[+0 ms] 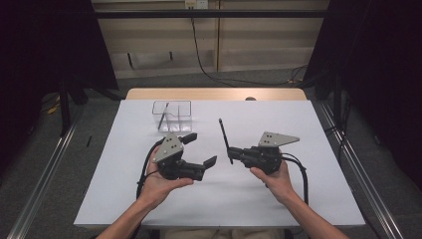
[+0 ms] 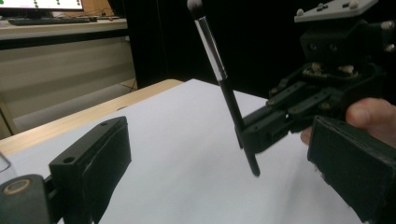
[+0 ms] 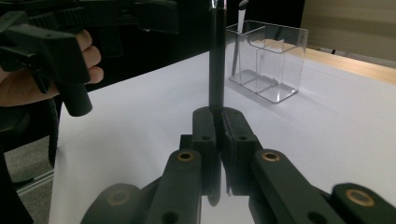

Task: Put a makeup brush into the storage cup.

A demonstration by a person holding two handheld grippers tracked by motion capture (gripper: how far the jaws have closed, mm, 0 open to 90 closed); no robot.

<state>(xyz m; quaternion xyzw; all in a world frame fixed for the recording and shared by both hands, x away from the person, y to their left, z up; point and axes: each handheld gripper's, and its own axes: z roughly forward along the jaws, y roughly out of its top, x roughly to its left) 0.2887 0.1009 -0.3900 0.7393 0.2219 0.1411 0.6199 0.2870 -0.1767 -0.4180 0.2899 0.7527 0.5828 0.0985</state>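
Your right gripper [image 1: 232, 153] pinches a black makeup brush [image 1: 224, 135] upright; left gripper [image 1: 200, 149], jaws spread, holds nothing, near clear organizer [image 1: 172, 114].

High view above table [image 1: 298, 199], gripper views close — both share it.

Loads of open white counter [image 1: 298, 189] down the right side and along the near edge, so a hand slides through there no problem. Only fixed obstacle is the clear organizer [image 1: 172, 115] at the far left, with a brush standing in it. Mid-counter gets tight: the makeup brush [image 1: 225, 139] pinched in the right gripper [image 1: 233, 154] sticks up just beside the spread-apart fingers of the left gripper [image 1: 199, 149].
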